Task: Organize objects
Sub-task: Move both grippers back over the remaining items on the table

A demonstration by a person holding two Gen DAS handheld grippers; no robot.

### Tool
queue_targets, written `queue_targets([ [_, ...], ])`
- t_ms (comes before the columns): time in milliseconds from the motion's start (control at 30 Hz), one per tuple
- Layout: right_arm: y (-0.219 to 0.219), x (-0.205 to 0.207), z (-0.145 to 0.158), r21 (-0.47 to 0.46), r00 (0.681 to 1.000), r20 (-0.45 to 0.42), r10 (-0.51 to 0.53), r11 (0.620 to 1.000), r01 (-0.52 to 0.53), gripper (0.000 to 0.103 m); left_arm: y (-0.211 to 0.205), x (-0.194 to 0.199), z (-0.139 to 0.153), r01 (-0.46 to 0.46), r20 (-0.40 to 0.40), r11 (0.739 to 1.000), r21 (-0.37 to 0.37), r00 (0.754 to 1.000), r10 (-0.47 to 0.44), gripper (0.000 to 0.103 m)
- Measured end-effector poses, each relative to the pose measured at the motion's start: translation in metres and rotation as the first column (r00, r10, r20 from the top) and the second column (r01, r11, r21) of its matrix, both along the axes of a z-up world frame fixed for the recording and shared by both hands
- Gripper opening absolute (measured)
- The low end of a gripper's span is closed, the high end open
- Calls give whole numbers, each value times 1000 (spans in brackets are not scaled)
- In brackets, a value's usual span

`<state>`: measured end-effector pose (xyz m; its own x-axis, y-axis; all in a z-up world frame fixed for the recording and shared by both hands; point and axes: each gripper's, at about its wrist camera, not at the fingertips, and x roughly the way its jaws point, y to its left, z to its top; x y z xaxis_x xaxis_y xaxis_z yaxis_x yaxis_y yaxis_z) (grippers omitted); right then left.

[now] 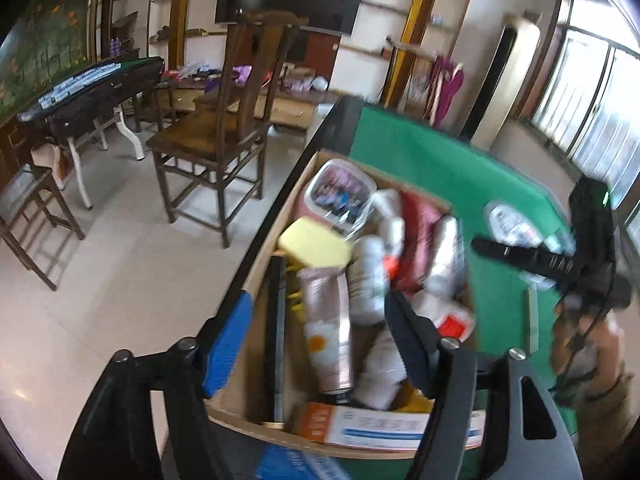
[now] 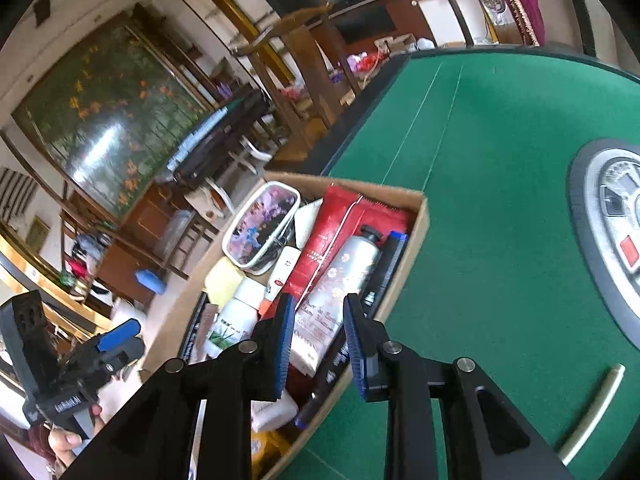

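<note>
Felt table (image 2: 480,160) green, holds cardboard box (image 2: 420,216) | chair (image 1: 224,120) beyond | both grippers' fingers spread

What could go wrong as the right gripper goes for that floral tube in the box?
The cardboard box sits at the table edge, so a push could tip it floorward. The floral tube lies packed against the red pouch, so the open right gripper may catch both.

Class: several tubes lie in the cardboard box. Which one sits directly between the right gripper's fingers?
The silver floral tube with the black cap; the red tube lies left of it, outside the right gripper.
</note>
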<state>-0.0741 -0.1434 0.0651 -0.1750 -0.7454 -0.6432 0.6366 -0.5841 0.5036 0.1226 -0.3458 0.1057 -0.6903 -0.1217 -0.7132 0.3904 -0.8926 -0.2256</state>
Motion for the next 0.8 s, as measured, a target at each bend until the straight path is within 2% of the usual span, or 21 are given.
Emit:
queue_targets([
  [67,27,0,4,-13,1000,-25,-18,1000,17,41,7,0,7,20,-29,999,31,999,-19,76],
  [133,54,-3,6,-21,998,-42,-49,999,48,72,17,-3,10,43,-33,998,43,999,-41,77],
  [200,94,-10,8,-29,992,-54,-111,994,110,82,28,-9,10,68,-28,997,46,997,-67,77],
  [400,209,-37,18,-59,945,-61,-321,946,318,93,92,-33,7,182,-42,980,80,983,-180,77],
  [533,275,-51,26,-97,890,-111,-442,896,433,94,148,-57,-1,278,-32,955,108,961,-276,77],
  [567,293,-54,27,-118,867,-124,-482,875,470,94,159,-64,-4,298,-26,948,113,954,-297,77],
  [667,326,-65,25,-109,834,-108,-541,841,530,95,195,-88,-19,354,16,926,127,933,-359,77],
  [800,348,-70,29,-90,842,-125,-525,851,517,96,230,-120,-46,394,68,907,150,911,-407,77],
])
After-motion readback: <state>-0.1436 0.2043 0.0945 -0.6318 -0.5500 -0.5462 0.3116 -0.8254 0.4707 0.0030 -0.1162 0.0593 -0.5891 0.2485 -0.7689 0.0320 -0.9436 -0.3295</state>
